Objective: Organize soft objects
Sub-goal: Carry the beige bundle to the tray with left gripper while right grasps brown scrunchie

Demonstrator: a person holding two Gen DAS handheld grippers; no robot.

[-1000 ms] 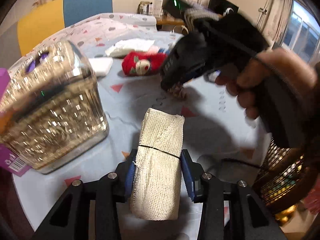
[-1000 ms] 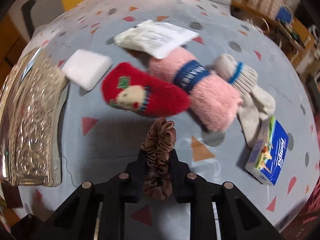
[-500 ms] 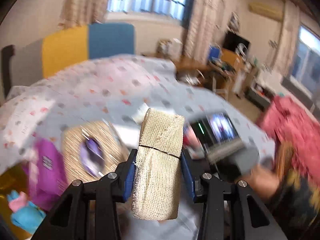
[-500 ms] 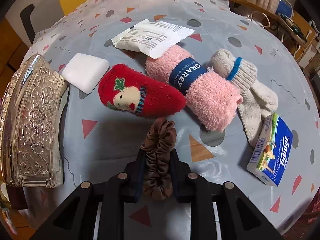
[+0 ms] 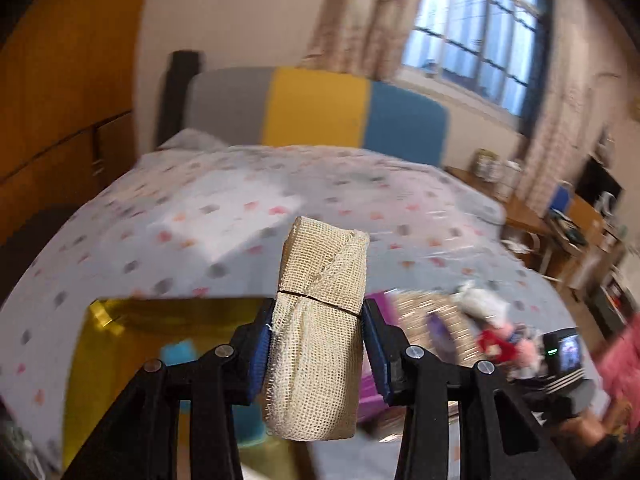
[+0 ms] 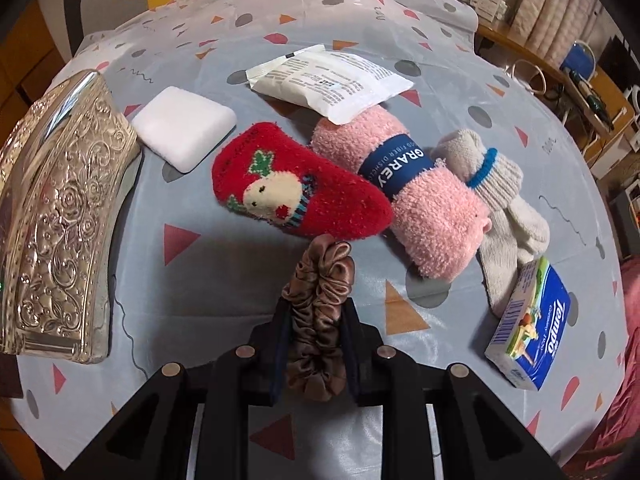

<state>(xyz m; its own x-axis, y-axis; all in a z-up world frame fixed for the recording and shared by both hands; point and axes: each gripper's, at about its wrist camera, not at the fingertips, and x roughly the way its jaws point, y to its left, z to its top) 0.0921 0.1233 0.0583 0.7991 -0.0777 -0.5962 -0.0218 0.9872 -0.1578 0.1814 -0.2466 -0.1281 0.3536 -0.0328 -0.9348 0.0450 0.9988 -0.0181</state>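
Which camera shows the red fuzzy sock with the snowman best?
The right wrist view: the red fuzzy sock with the snowman lies sharp and whole on the spotted tablecloth. The left wrist view shows it only as a small red blur low on the right.

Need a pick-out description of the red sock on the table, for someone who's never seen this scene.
In the right wrist view, start at the embossed silver box on the left edge of the patterned tablecloth. To its right, past the white sponge, lies the red sock, against the pink fluffy roll. It is the only red item, with a cream snowman face knitted on it.
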